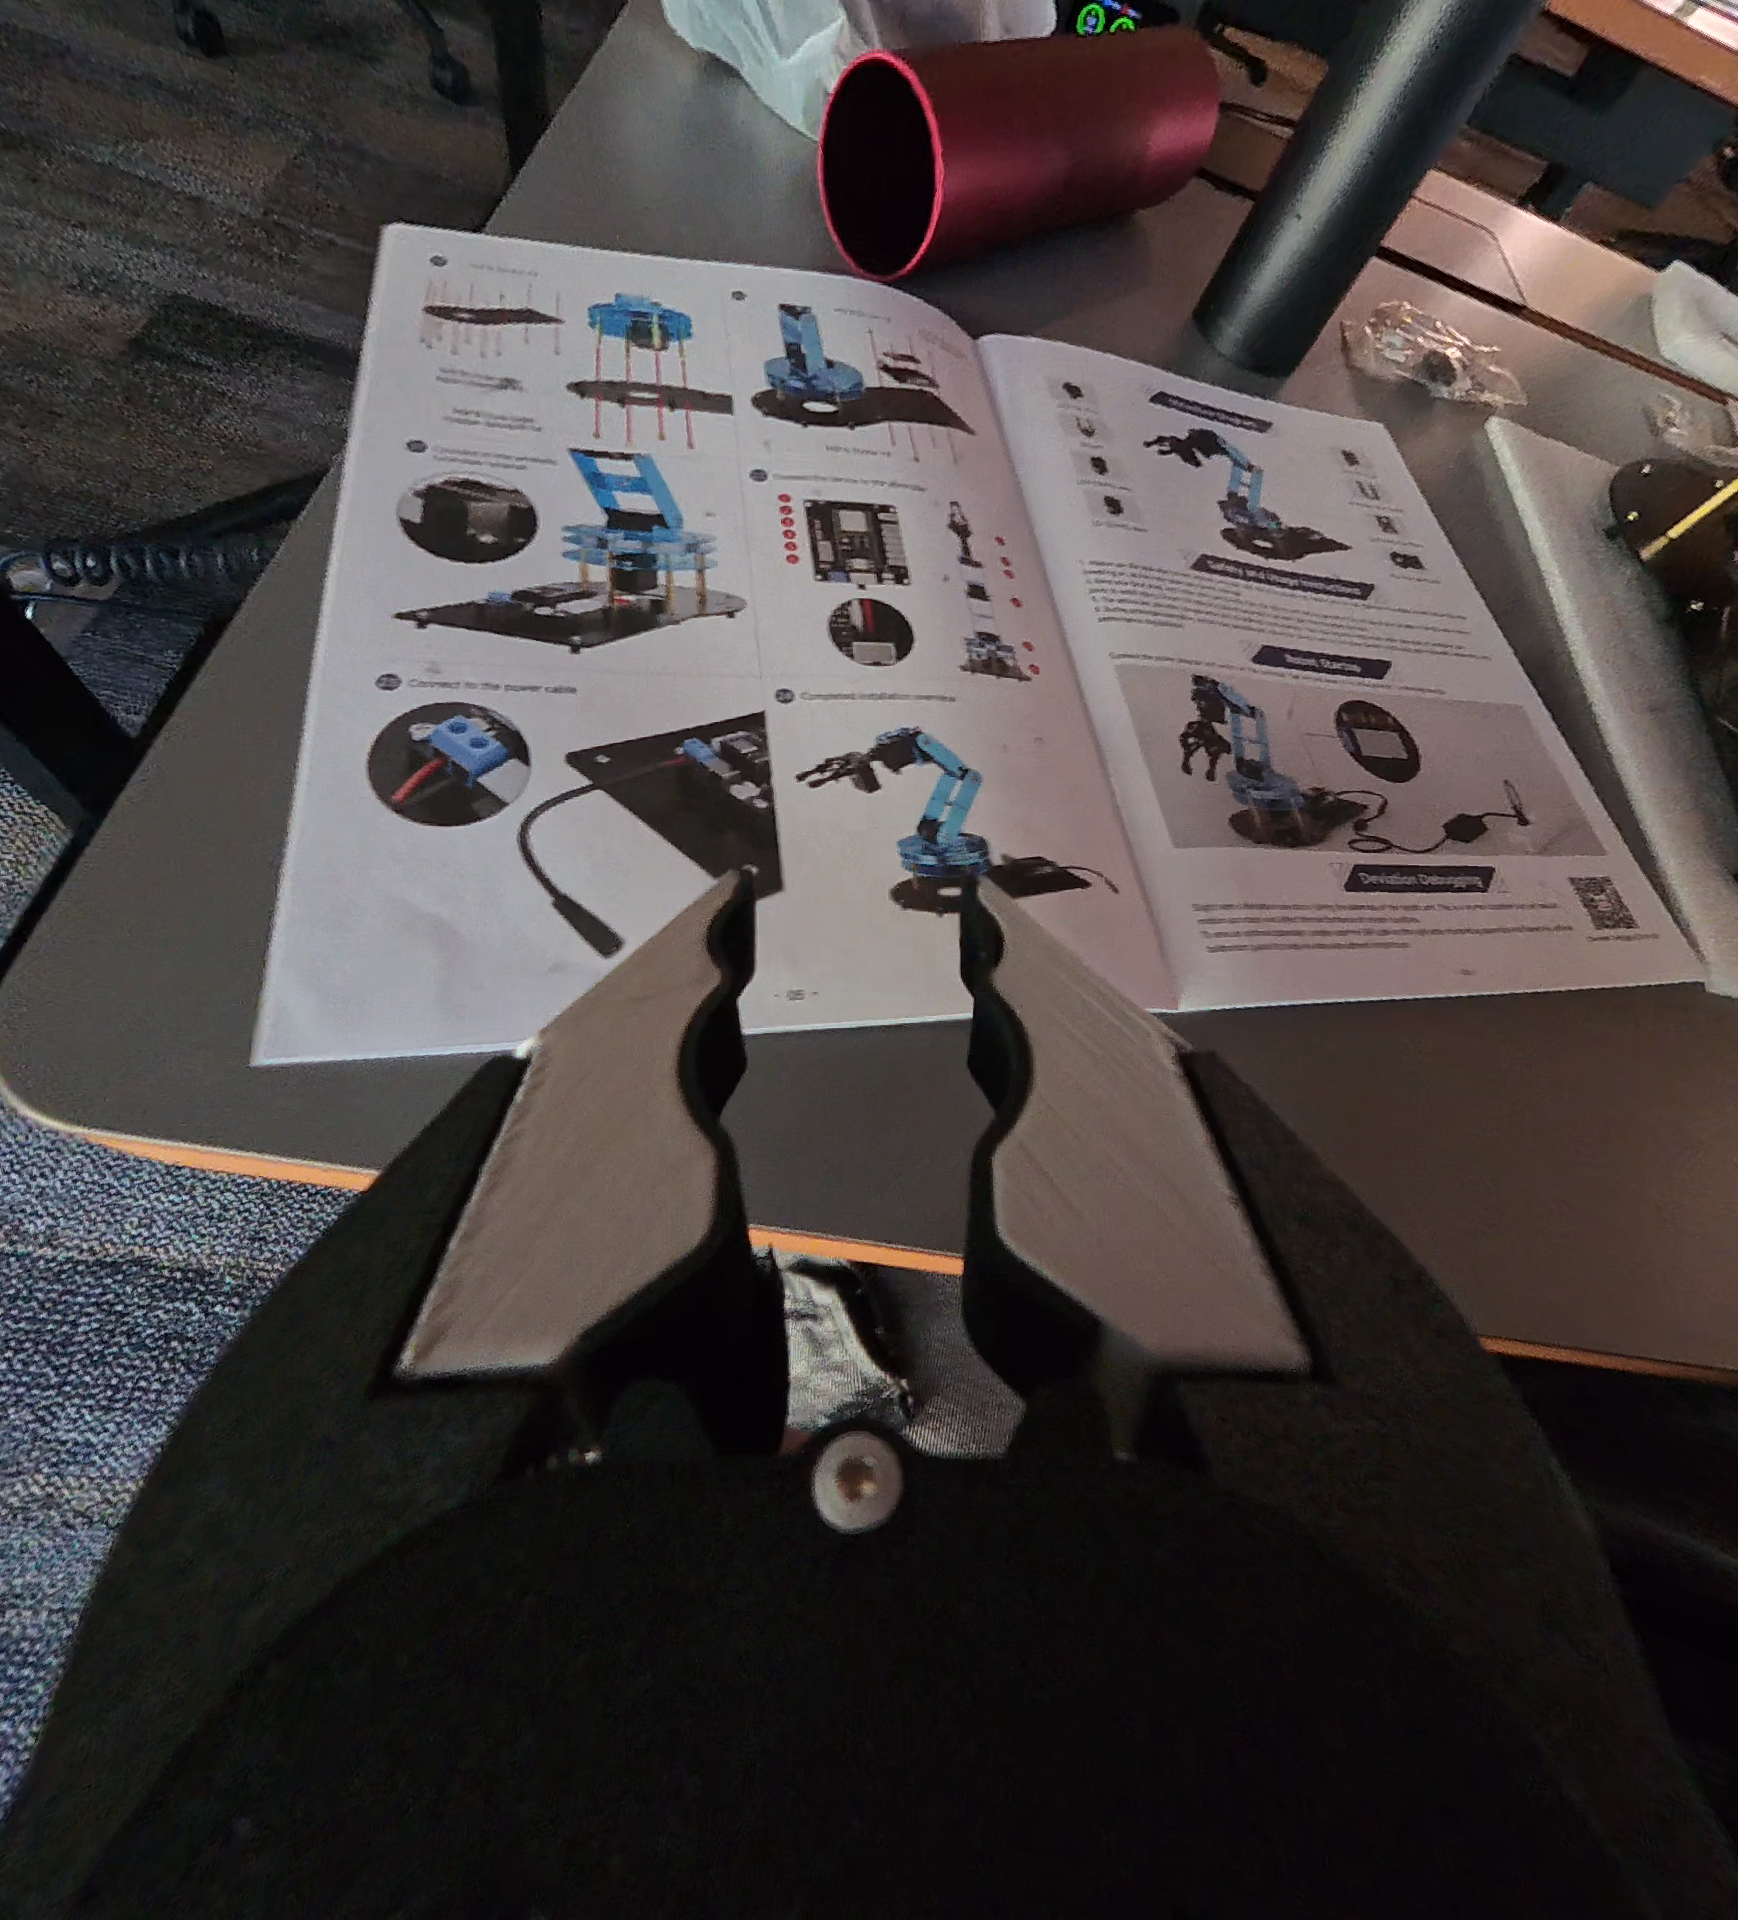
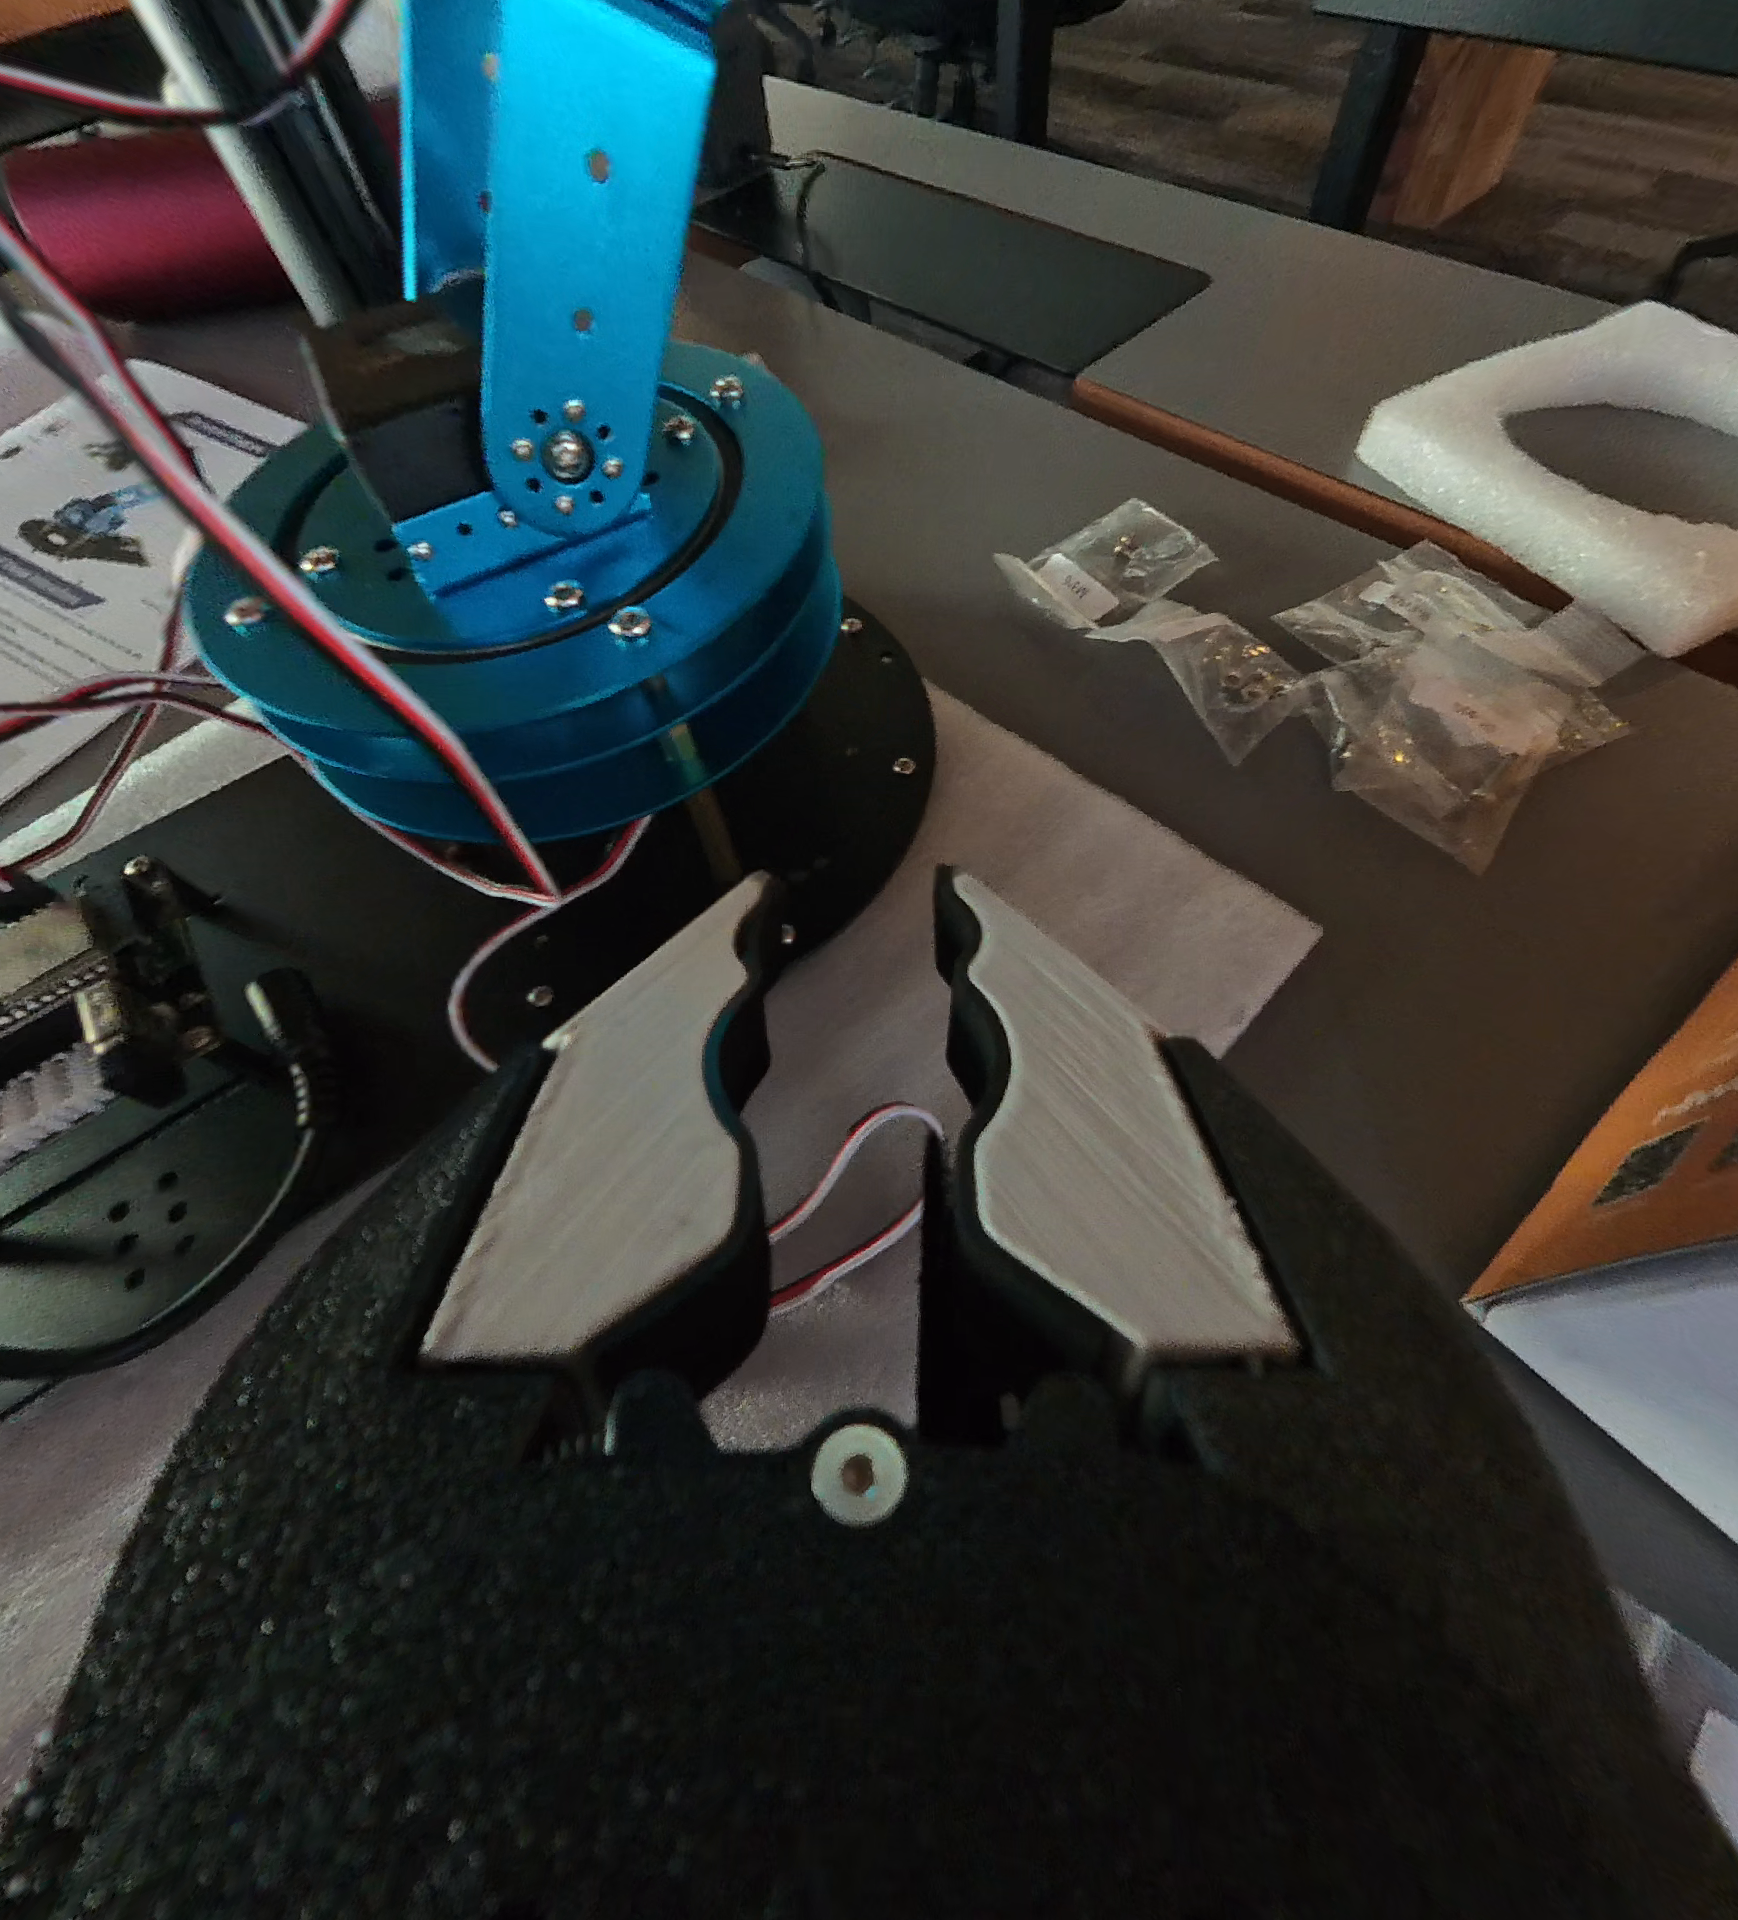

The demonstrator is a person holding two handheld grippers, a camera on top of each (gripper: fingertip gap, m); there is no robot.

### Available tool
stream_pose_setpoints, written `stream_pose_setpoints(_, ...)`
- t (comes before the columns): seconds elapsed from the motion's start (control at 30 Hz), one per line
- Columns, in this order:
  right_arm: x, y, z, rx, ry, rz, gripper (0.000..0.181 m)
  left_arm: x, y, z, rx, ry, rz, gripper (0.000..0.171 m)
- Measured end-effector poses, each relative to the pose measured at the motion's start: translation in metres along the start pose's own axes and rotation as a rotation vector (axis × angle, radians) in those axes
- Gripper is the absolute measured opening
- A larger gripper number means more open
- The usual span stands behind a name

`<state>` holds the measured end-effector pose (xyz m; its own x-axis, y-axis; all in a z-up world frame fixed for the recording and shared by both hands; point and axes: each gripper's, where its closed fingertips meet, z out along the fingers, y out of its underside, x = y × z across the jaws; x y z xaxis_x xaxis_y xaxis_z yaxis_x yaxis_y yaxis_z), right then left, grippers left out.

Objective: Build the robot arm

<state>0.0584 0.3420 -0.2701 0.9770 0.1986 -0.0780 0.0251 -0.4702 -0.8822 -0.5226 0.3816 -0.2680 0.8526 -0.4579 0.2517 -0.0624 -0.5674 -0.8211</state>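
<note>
Hovering over the open booklet [image 1: 844, 623] on the tabletop [image 1: 1364, 1143], left gripper [image 1: 857, 894] has fingers apart, holding nothing; a red tube [image 1: 1010, 145] lies beyond. Right gripper [image 2: 852, 891], fingers also apart and empty, sits near the black base plate [image 2: 844, 790] under the blue turntable [image 2: 553, 665]; a wire [image 2: 844, 1195] loops beneath it. Hardware bags [image 2: 1364, 686] lie to the right.

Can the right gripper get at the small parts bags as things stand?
Probably yes. The right gripper is open and empty, and the parts bags lie in the open on the grey table, right of the blue turntable base; nothing blocks them.
</note>
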Motion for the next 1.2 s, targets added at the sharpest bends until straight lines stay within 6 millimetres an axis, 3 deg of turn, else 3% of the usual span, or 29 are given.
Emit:
stream_pose_setpoints(0.17, -0.030, 0.004, -0.005, -0.106, -0.106, -0.091, 0.028, 0.026, -0.002, -0.003, 0.015, 0.032, 0.045, 0.039)
stream_pose_setpoints(0.37, -0.064, 0.037, -0.029, -0.330, -0.261, -0.285, 0.026, 0.064, -0.004, -0.007, 0.020, 0.094, 0.088, 0.038)
stream_pose_setpoints(0.43, -0.060, 0.046, -0.021, -0.349, -0.229, -0.364, 0.023, 0.083, -0.008, -0.009, 0.029, 0.126, 0.107, 0.037)
stream_pose_setpoints(0.5, -0.057, 0.051, -0.018, -0.363, -0.218, -0.434, 0.001, 0.104, -0.009, -0.011, 0.033, 0.156, 0.144, 0.035)
stream_pose_setpoints(0.53, -0.058, 0.049, -0.022, -0.354, -0.230, -0.435, 0.001, 0.115, -0.007, -0.011, 0.032, 0.167, 0.164, 0.035)
stream_pose_setpoints(0.7, -0.036, 0.025, -0.071, -0.285, -0.225, -0.310, 0.002, 0.173, 0.008, -0.013, -0.012, 0.256, 0.252, 0.033)
stream_pose_setpoints(0.83, -0.028, 0.041, -0.105, -0.344, -0.270, -0.276, 0.000, 0.212, 0.024, -0.006, -0.082, 0.298, 0.320, 0.033)
stream_pose_setpoints(0.9, -0.020, 0.046, -0.105, -0.362, -0.234, -0.266, 0.000, 0.232, 0.032, -0.005, -0.107, 0.322, 0.363, 0.033)
stream_pose_setpoints(1.0, -0.030, 0.043, -0.094, -0.330, -0.250, -0.306, 0.000, 0.261, 0.045, -0.006, -0.122, 0.351, 0.433, 0.033)
stream_pose_setpoints(1.07, -0.041, 0.041, -0.079, -0.300, -0.270, -0.334, 0.021, 0.277, 0.054, -0.009, -0.121, 0.376, 0.469, 0.033)
stream_pose_setpoints(1.13, -0.044, 0.054, -0.064, -0.352, -0.255, -0.378, 0.044, 0.288, 0.063, -0.012, -0.122, 0.403, 0.494, 0.033)
stream_pose_setpoints(1.2, -0.047, 0.063, -0.047, -0.374, -0.235, -0.437, 0.049, 0.296, 0.073, -0.014, -0.136, 0.439, 0.503, 0.033)
